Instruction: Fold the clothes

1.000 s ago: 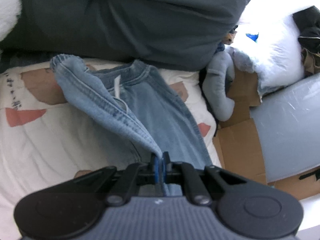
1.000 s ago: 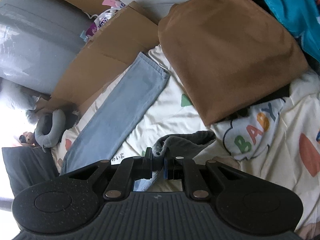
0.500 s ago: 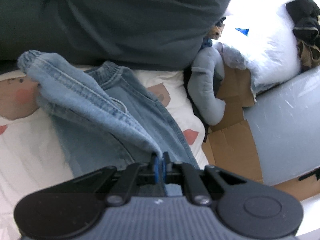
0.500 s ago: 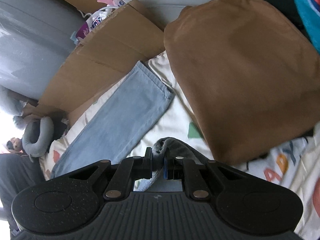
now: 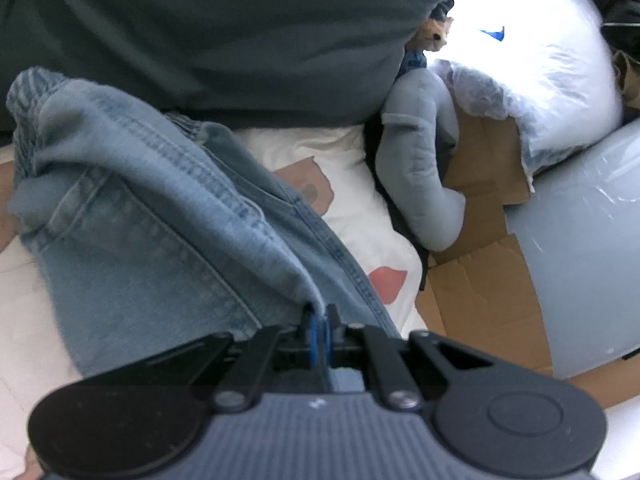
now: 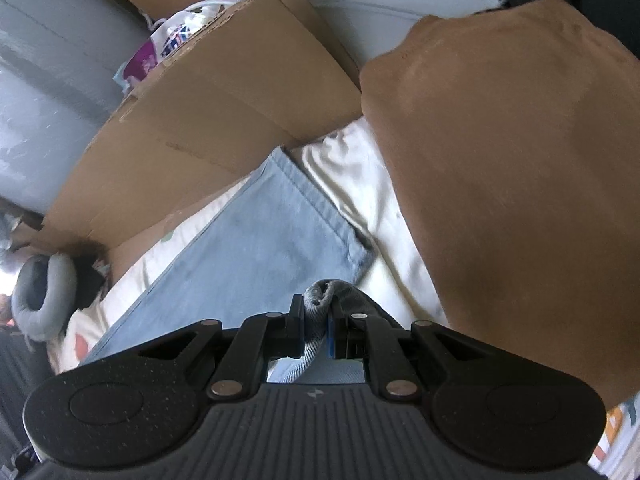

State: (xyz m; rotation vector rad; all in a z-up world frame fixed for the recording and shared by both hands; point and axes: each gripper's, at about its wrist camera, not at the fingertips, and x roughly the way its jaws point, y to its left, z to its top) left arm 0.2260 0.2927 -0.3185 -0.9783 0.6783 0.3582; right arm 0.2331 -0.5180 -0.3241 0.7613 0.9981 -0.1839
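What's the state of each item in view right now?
Left claw: shut on jeans.
Right claw: shut on jeans.
Jeans: partly lifted, one leg flat on the sheet.
Brown garment: folded, lying on sheet.
Cardboard: flattened.

Light blue washed denim with paler stitching is seen on the jeans [image 5: 168, 208]. The bedsheet [image 5: 352, 216] is coloured cream-white, printed with brown and coral-red patches. A dark grey-green pillow [image 5: 224, 28] is shown far, a pale grey-blue neck pillow [image 5: 420, 168] right, plain brown cardboard [image 6: 208, 120] and a tan-brown cushion [image 6: 520, 180].
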